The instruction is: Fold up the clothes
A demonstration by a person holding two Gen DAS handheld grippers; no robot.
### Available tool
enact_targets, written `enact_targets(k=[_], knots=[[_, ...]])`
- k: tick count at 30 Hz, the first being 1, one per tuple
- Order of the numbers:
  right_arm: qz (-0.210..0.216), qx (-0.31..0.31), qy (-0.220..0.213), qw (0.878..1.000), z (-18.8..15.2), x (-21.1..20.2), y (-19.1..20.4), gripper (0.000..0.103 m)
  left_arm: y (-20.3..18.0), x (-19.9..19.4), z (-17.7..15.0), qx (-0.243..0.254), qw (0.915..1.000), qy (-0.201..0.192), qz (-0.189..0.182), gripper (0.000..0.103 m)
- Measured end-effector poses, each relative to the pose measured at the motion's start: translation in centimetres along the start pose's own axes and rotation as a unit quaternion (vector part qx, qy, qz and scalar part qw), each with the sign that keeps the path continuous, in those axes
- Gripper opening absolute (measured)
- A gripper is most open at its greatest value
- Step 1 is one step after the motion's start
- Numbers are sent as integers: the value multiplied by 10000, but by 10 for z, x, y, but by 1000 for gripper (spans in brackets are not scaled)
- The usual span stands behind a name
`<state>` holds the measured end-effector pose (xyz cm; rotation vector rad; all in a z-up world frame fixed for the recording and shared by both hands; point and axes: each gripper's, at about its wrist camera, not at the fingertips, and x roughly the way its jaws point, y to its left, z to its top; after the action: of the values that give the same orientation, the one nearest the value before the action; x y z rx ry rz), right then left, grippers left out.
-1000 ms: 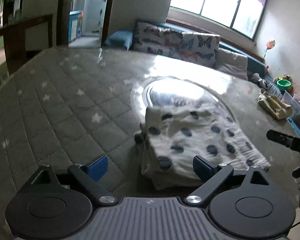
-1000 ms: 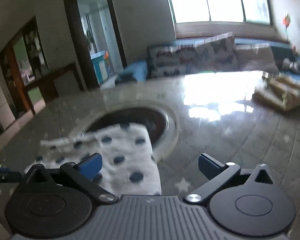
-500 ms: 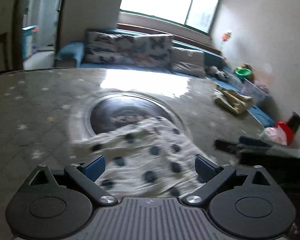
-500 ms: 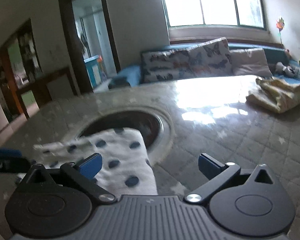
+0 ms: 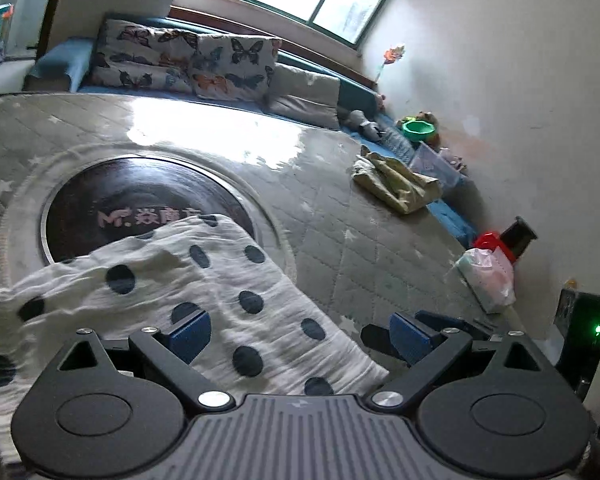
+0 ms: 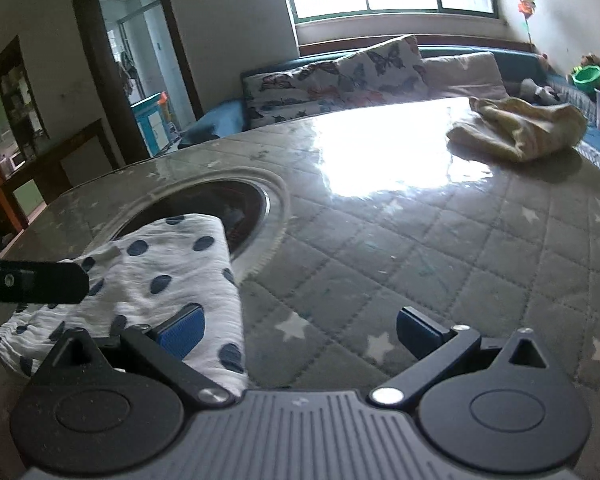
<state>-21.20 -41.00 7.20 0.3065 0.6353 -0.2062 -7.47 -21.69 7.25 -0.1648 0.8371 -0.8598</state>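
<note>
Folded polka-dot cloth [image 5: 204,292] on the quilted table cover [image 6: 400,248], overlapping the round inset. Left gripper [image 5: 300,334] and right gripper [image 6: 300,330] hover spread wide, empty. Light, limp, crinkled fabric; probably best pinched at its corners.

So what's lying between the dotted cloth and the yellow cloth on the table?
Nothing: in the right wrist view only bare quilted table cover runs from the dotted cloth to the yellow cloth, with window glare on it.
</note>
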Motion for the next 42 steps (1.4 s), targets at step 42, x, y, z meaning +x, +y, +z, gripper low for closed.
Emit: enact_targets(k=[42], knots=[[141,380,128,9991,-7,9,-15,103,36,33,29,-287,9981,119,528,98]])
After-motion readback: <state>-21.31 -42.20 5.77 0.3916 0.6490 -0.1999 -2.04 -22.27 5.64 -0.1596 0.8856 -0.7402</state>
